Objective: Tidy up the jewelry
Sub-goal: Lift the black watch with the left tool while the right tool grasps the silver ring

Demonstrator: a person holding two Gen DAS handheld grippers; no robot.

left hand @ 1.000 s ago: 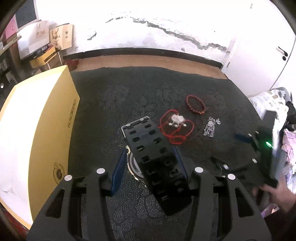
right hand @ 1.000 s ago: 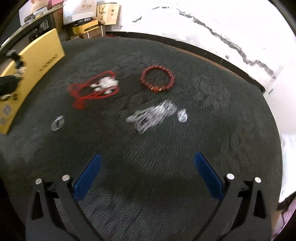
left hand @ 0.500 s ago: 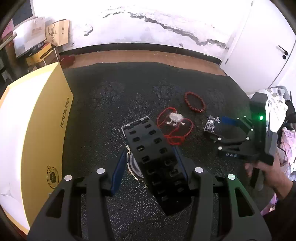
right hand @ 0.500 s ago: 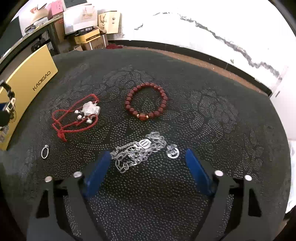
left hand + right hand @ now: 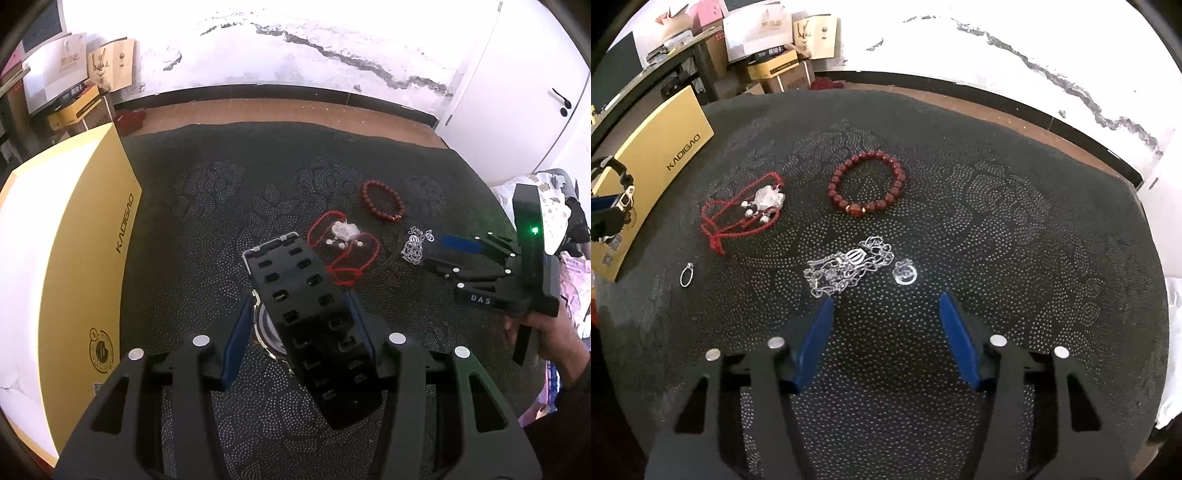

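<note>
My left gripper (image 5: 299, 310) is shut on a black wristwatch (image 5: 306, 314), its perforated strap sticking up between the blue fingers and its round case below. On the dark patterned cloth (image 5: 1015, 229) lie a red-cord necklace with a silver pendant (image 5: 764, 201), a dark red bead bracelet (image 5: 868, 184), a tangled silver chain (image 5: 846, 269) and a small silver ring (image 5: 687, 274). My right gripper (image 5: 886, 299) hovers just short of the silver chain, jaws closing with nothing between them. The left wrist view shows the right gripper (image 5: 436, 251) pointing at the silver chain (image 5: 415, 245).
A yellow box lettered KADIGAO (image 5: 74, 266) lies along the cloth's left edge. Cardboard boxes and paper bags (image 5: 775, 44) stand against the cracked white wall. A person's hand (image 5: 546, 332) holds the right gripper. A white door (image 5: 535, 92) is at the right.
The right gripper came forward to the silver chain and its jaws narrowed from wide open. The left gripper kept still with the watch.
</note>
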